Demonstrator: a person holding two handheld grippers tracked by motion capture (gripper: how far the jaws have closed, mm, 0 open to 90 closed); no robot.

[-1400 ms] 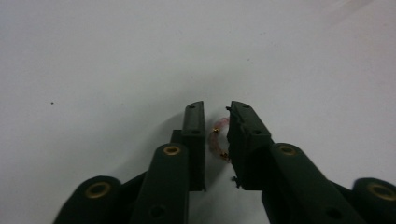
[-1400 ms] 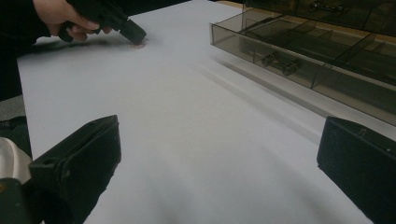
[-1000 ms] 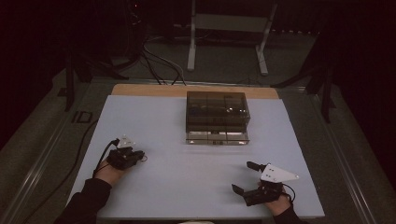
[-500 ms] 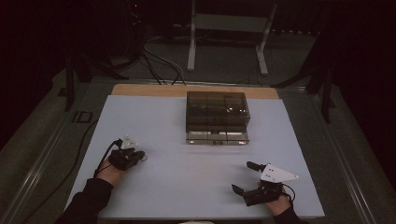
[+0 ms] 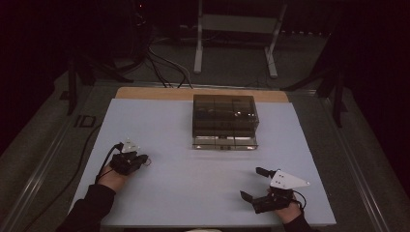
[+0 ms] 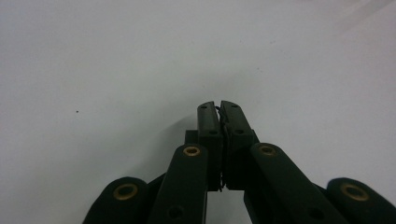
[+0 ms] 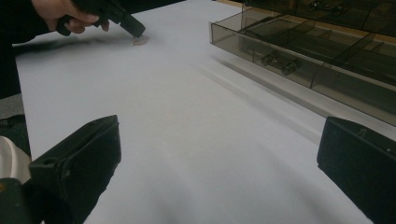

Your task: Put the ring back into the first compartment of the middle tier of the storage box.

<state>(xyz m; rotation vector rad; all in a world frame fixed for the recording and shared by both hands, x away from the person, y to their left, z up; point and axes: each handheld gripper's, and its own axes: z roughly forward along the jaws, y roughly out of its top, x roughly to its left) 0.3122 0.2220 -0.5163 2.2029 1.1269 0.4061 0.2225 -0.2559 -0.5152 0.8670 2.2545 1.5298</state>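
Left gripper [image 5: 139, 160]: fingers clenched fully together, tips down at the white-covered counter [image 5: 193, 198].
Left fingers, close view [image 6: 219, 105]: pads pressed flat against each other; a thin dark strand shows in the seam between them, too fine to identify.
Small pale pinkish round piece [image 7: 139, 40]: lies on the counter right at the tips of the left fingers, touching or just under them; whether it is pinched or only pressed on I cannot tell.
Step in hand (judgement): picking the small piece off the counter with the left fingers.
How to do it well (judgement): keep the fingers clenched, lift straight up a little first and check that the piece comes along; if it stays flat, release, set one tip on each side of it and close again.
Smoke-tinted clear plastic compartment box [image 5: 225, 116]: well ahead of both pairs of fingers, between them, lid off; small metal parts [image 7: 280, 63] in one cell.
Right gripper [image 5: 252, 182]: fingers released, spread wide, nothing between them, low over bare counter, well apart from the piece.
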